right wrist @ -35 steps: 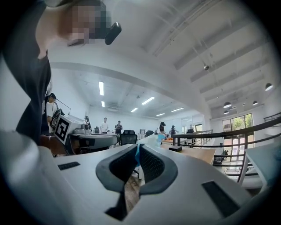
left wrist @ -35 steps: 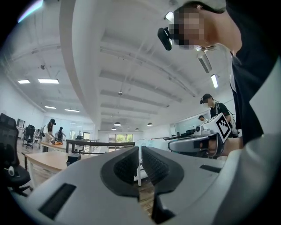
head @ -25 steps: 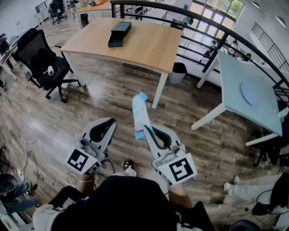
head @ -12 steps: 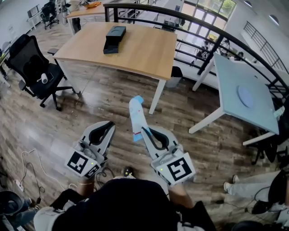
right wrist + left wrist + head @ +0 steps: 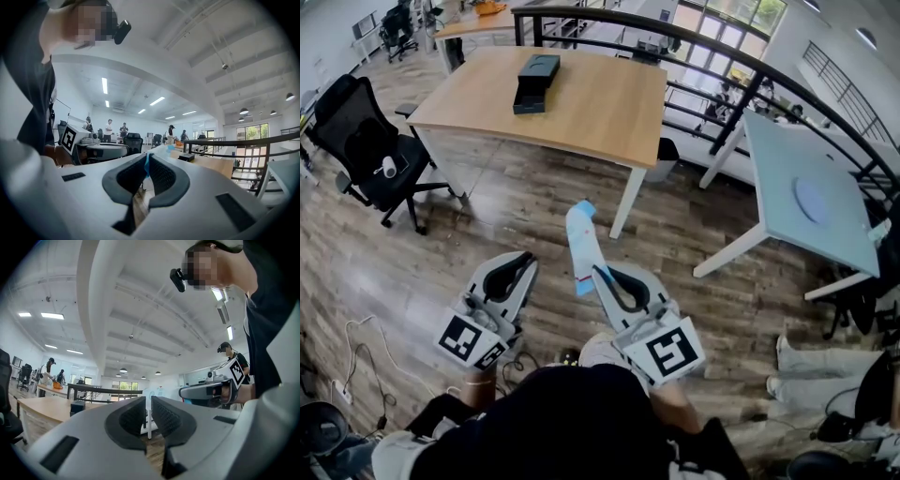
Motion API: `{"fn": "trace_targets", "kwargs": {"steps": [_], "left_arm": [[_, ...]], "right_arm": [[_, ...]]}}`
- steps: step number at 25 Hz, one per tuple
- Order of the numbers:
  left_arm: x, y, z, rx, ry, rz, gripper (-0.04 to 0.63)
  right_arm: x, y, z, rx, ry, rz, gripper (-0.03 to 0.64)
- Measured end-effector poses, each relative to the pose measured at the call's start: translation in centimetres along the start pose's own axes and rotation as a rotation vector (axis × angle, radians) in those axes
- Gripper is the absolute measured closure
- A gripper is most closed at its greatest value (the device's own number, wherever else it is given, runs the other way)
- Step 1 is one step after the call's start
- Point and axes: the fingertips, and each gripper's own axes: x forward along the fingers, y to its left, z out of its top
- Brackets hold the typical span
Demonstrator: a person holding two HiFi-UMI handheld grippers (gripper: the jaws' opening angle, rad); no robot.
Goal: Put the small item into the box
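Note:
A long white packet with blue ends (image 5: pixel 584 249) sticks up from my right gripper (image 5: pixel 598 274), which is shut on its lower end; its blue edge (image 5: pixel 146 164) shows between the pads in the right gripper view. My left gripper (image 5: pixel 517 264) hangs beside it at the same height, jaws closed with nothing between them (image 5: pixel 148 416). Both are held over the wooden floor. The dark open box (image 5: pixel 535 75) lies on the far wooden table (image 5: pixel 600 103), well ahead of both grippers; it also shows small as the box (image 5: pixel 186 158) and the box (image 5: pixel 77 406).
A black office chair (image 5: pixel 366 141) stands left of the table. At right stands a pale blue table (image 5: pixel 806 197), with a curved black railing (image 5: pixel 750 70) behind it. A bin (image 5: pixel 666 155) stands by the table leg. Cables (image 5: pixel 366 328) lie on the floor at left, and a seated person's legs (image 5: pixel 825 375) at right.
The view has shifted a little as the person steps forward; the table and chair sit slightly further left. Both grippers keep their pose and the packet stays held.

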Motion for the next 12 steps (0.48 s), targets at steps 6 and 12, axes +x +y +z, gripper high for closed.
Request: {"fn": "trace_targets", "kwargs": {"steps": [6,12], "left_arm": [[2.0,1.8,0.1,0.008,-0.014,0.005,0.563],[4.2,5.9,0.7,0.028,-0.034,0.06,0.563]], "right_arm": [[1.9,-2.2,-0.3,0.011,-0.001,0.008,0.591],[6.4,-5.0,0.0,0.011,-0.031,0.06,0.591]]}}
